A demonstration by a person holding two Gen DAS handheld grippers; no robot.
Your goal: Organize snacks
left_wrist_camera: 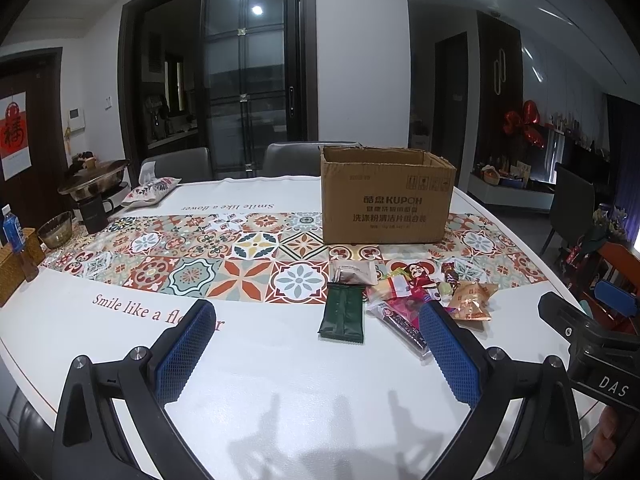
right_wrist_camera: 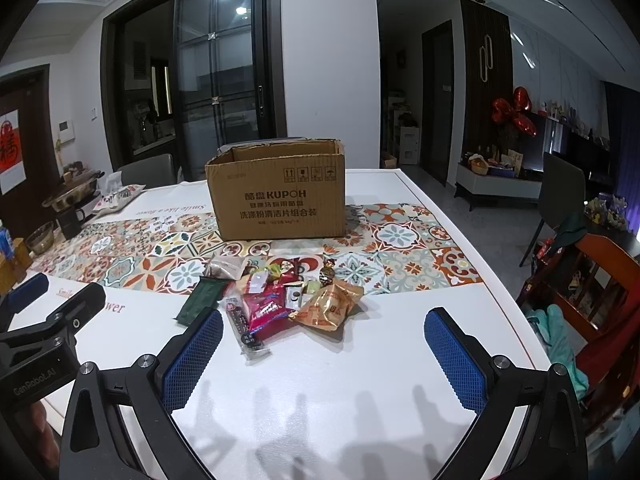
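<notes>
Left wrist view shows one cardboard box (left_wrist_camera: pixel 387 196) standing upright with its top flaps open on the patterned runner (left_wrist_camera: pixel 192 264); its inside cannot be seen. Just in front of the box lies one loose heap of snacks (left_wrist_camera: pixel 416 300), with a dark green packet (left_wrist_camera: pixel 343 313) at its left edge, a grey-white packet (left_wrist_camera: pixel 354 272) nearest the box, and two golden-orange packets (left_wrist_camera: pixel 472 300) at its right; the rest overlap too much to count. The left gripper (left_wrist_camera: pixel 320 348) hangs over bare white table (left_wrist_camera: pixel 280 380) with its fingers spread wide, holding nothing. In the right wrist view, the right gripper (right_wrist_camera: pixel 324 356) is likewise spread and holds nothing, the snacks just beyond its blue pads (right_wrist_camera: pixel 192 360). Bare white tabletop lies between both claws and the pile, and the table's right edge (right_wrist_camera: pixel 492 280) is well apart from the snacks.
</notes>
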